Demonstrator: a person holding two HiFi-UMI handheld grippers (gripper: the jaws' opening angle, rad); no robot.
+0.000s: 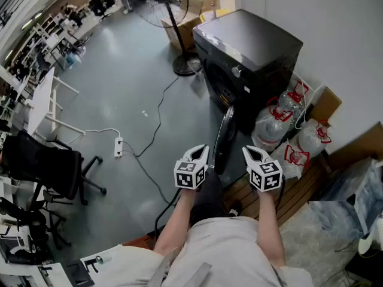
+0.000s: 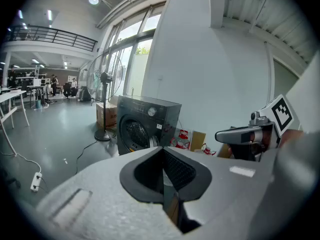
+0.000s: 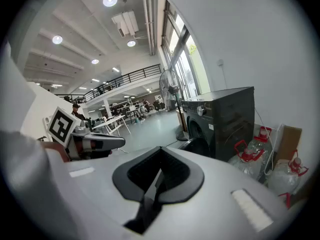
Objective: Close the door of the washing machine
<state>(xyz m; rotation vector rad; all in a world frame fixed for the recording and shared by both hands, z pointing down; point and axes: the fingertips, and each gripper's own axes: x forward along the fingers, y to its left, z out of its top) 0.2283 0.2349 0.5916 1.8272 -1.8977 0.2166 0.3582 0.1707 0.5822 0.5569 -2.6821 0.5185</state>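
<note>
A black front-loading washing machine (image 1: pixel 248 52) stands against the white wall, and its round door (image 1: pixel 223 137) hangs open toward me, seen edge-on. My left gripper (image 1: pixel 199 153) hovers just left of the door's near edge, jaws shut and empty. To the right of that edge my right gripper (image 1: pixel 251 153) is also shut with nothing in it. The left gripper view shows the machine (image 2: pixel 147 124) with its drum opening ahead. In the right gripper view the machine (image 3: pixel 220 121) is ahead, with the door's (image 3: pixel 196 146) dark edge just above the jaws.
Several large water bottles with red handles (image 1: pixel 281 127) crowd the floor right of the machine. A standing fan (image 1: pixel 173 17) and cardboard boxes (image 1: pixel 185 28) sit behind it. A cable with a power strip (image 1: pixel 118 146) crosses the grey floor; an office chair (image 1: pixel 48 163) stands at left.
</note>
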